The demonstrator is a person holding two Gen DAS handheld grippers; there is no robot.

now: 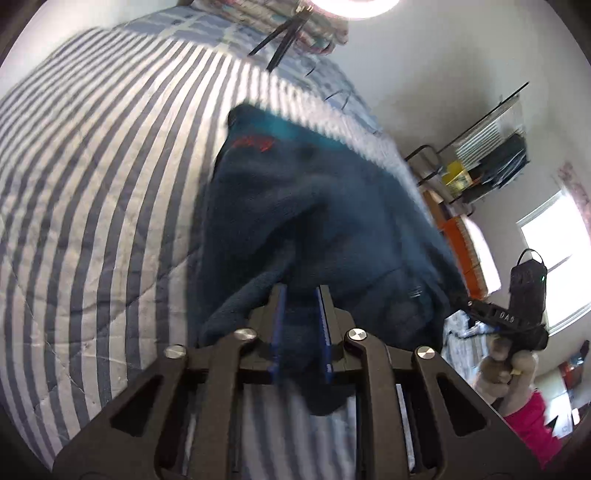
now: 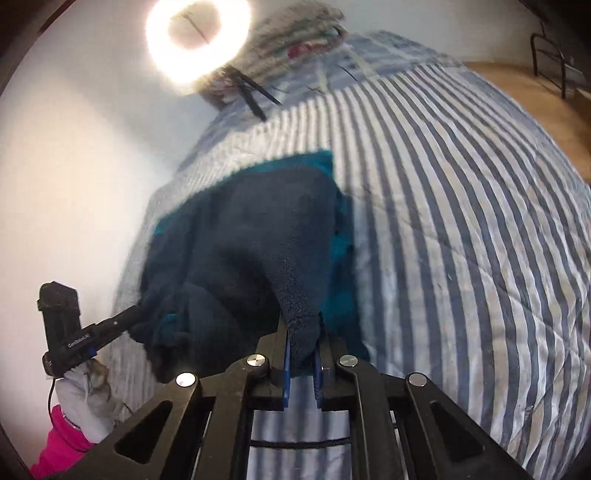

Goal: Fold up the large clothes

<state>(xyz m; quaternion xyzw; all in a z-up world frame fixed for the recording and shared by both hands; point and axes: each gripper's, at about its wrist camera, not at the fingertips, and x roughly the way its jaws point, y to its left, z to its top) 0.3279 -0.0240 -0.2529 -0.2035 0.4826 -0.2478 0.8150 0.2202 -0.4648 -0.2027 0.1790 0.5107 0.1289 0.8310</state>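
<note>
A dark blue fleece garment (image 1: 295,206) with teal trim and a small red logo (image 1: 255,142) lies partly lifted off a blue-and-white striped bed cover (image 1: 92,184). My left gripper (image 1: 303,288) is shut on a thick fold of the fleece at its near edge. In the right wrist view my right gripper (image 2: 303,328) is shut on another corner of the fleece (image 2: 258,236), which rises in a peak from its pads. Each gripper shows in the other's view: the right gripper (image 1: 467,301) and the left gripper (image 2: 131,314), both in gloved hands with pink sleeves.
A ring light (image 2: 197,35) on a tripod stands over the far end of the bed beside stacked patterned bedding (image 2: 299,29). A wire shelf rack (image 1: 491,162) and a window (image 1: 554,258) are off to the right. Wooden floor (image 2: 535,96) lies beyond the bed.
</note>
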